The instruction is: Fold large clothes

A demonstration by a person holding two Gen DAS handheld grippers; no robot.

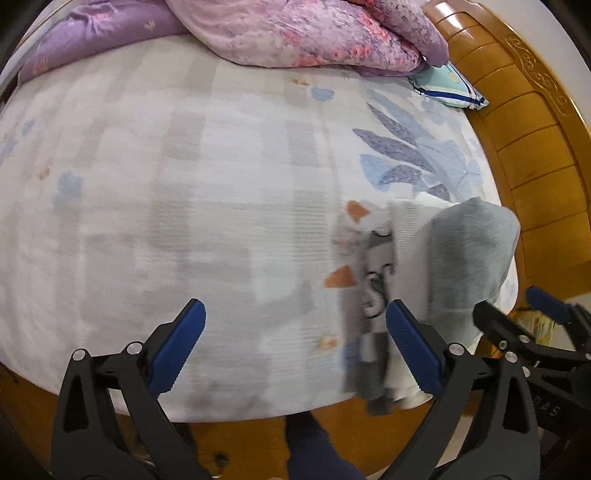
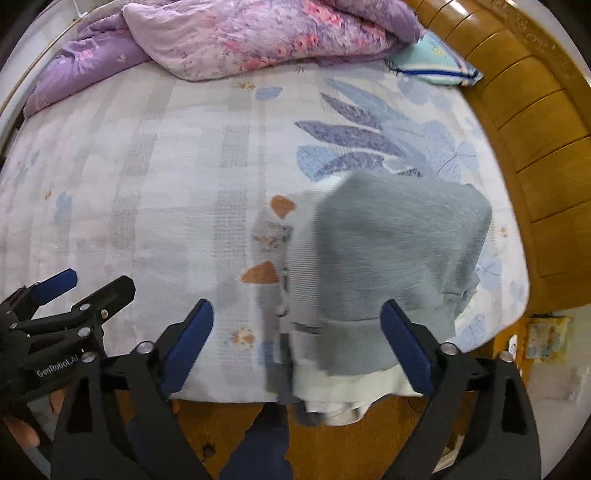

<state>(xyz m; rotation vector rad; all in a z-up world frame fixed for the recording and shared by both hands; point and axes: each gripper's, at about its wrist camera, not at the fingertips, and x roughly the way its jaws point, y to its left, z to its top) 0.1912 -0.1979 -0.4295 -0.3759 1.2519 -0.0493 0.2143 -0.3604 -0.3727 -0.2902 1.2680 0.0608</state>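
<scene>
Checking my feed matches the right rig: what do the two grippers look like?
Both match: the left gripper and right gripper have black plastic frames with triangular cut-outs, silver rivets and blue ridged pads. White "GenRobot.AI" lettering marks the left one's side in the right view. No cables or sleeves show.

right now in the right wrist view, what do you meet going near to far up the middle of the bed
wooden bed edge → folded grey garment → blue leaf print on the sheet → purple flowered quilt
</scene>
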